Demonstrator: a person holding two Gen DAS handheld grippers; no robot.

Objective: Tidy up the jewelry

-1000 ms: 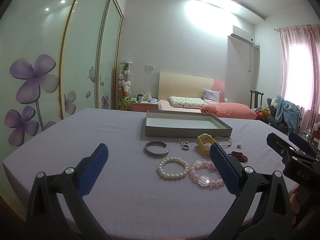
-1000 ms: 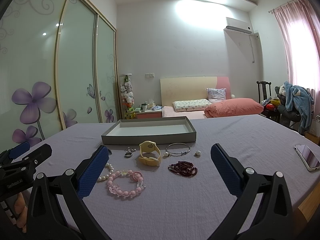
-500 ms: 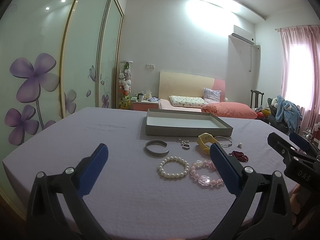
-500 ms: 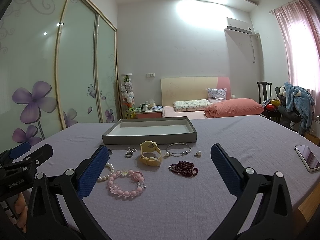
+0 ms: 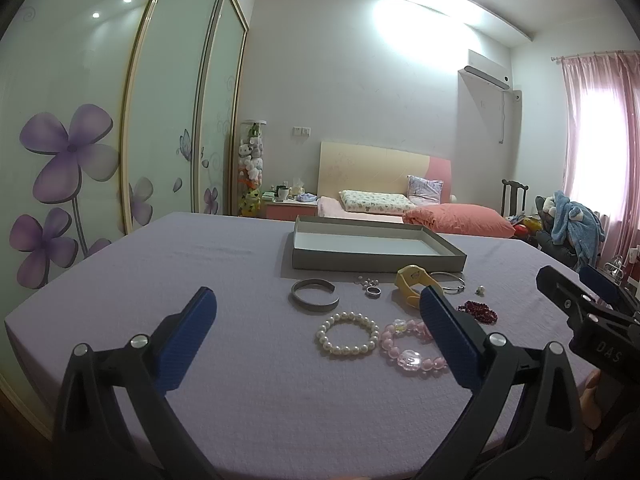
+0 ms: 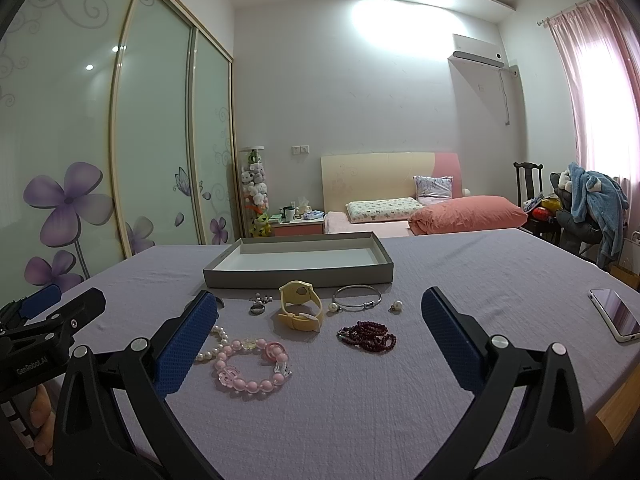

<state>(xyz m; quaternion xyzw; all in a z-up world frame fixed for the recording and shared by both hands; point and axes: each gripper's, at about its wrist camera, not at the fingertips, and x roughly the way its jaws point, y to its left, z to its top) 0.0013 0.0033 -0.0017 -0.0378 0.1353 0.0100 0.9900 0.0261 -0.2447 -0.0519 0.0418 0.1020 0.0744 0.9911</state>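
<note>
Lying before one grey tray (image 6: 298, 276) on the bench (image 6: 460, 272): three beaded bracelets, two bangles, one yellow watch (image 6: 300, 307), one ring (image 6: 257, 309); one phone (image 6: 615, 315) aside. Both grippers' jaws are held wide, empty.

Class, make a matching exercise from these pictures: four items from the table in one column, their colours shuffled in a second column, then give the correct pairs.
Column one:
1. watch
2. tangled bead strand
3. round-bead bracelet next to the cuff
4. open cuff bangle

Column two:
A. grey
B. dark red
C. yellow
D. white

Pairs: 1-C, 2-B, 3-D, 4-A
</note>
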